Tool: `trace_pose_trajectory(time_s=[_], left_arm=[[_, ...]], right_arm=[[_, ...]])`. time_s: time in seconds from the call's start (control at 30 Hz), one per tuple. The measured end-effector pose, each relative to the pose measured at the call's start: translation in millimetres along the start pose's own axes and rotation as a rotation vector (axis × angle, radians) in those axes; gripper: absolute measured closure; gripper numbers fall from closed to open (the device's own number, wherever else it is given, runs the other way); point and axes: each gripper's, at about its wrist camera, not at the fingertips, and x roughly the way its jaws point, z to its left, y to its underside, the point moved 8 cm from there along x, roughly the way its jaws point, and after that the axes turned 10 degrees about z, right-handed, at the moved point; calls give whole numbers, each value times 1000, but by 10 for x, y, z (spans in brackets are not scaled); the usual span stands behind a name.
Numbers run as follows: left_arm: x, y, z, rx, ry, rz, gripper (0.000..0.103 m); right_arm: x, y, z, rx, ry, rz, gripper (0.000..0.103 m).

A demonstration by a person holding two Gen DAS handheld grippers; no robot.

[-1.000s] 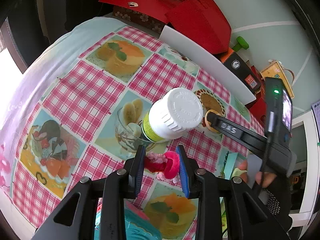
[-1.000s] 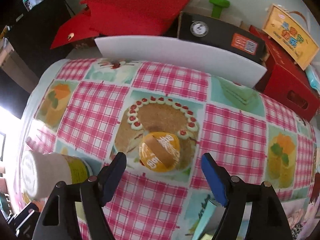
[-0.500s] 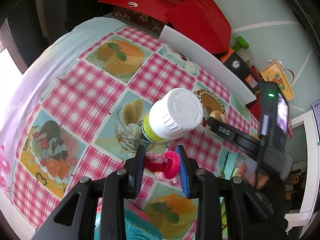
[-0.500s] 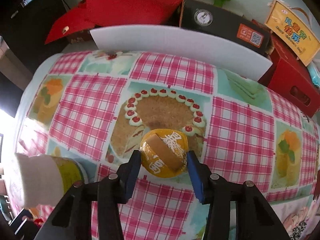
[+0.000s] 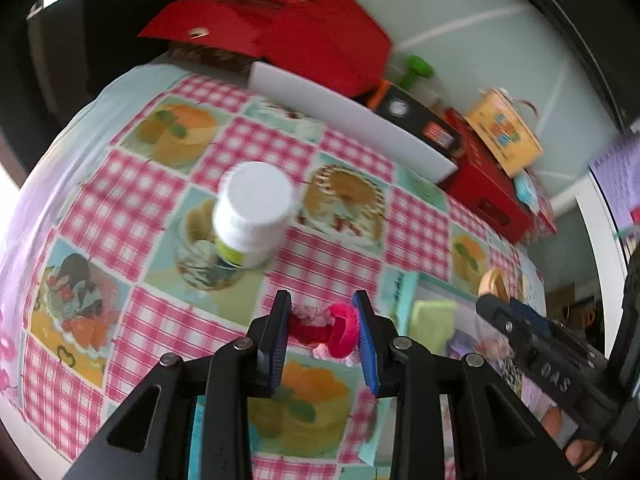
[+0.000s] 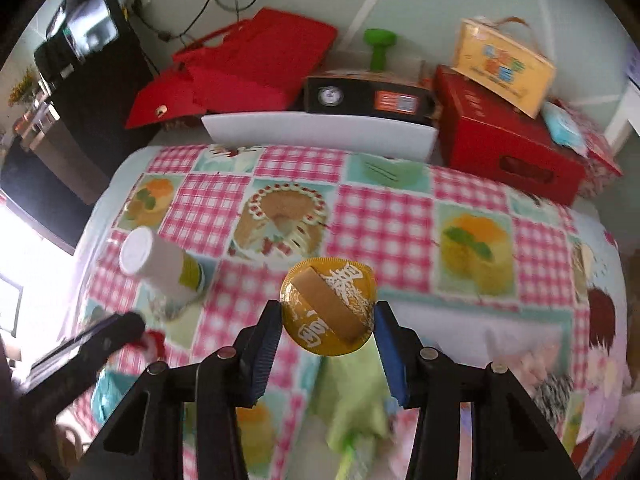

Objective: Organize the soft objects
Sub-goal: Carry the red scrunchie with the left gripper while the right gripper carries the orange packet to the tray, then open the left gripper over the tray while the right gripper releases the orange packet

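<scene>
left gripper (image 5: 322, 322) clamps a pink plush toy (image 5: 325, 326), perhaps a doll; right gripper (image 6: 326, 326) clamps the gold disc (image 6: 329, 306) above the worktop (image 6: 384, 220).

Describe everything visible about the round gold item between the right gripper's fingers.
The gold disc is a flat, round piece in shiny foil-like wrapping with a crimped edge, white characters printed on its face and a tan band running diagonally across it. It sits face-on to the camera, clamped at its left and right edges between the blue pads of the right gripper, clear of the checked tablecloth. Nothing else touches it.
</scene>
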Motion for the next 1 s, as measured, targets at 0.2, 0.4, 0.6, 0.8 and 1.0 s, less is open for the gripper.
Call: trace_pose_trajectory(time_s=[0.2, 0.4, 0.6, 0.8, 1.0], left_arm=[[16, 188, -446, 117, 39, 16, 71], [207, 495, -803, 222, 47, 74, 71], [457, 720, -855, 246, -5, 114, 71], [724, 923, -873, 266, -39, 175, 71], [872, 1086, -938, 285, -38, 214, 71]], right_arm=[[-256, 431, -458, 55, 70, -48, 54], [-206, 888, -779, 124, 100, -50, 53], [3, 1233, -947, 176, 98, -8, 53], [212, 1500, -1002, 184, 101, 42, 53], [326, 1647, -1056, 191, 125, 69, 52]])
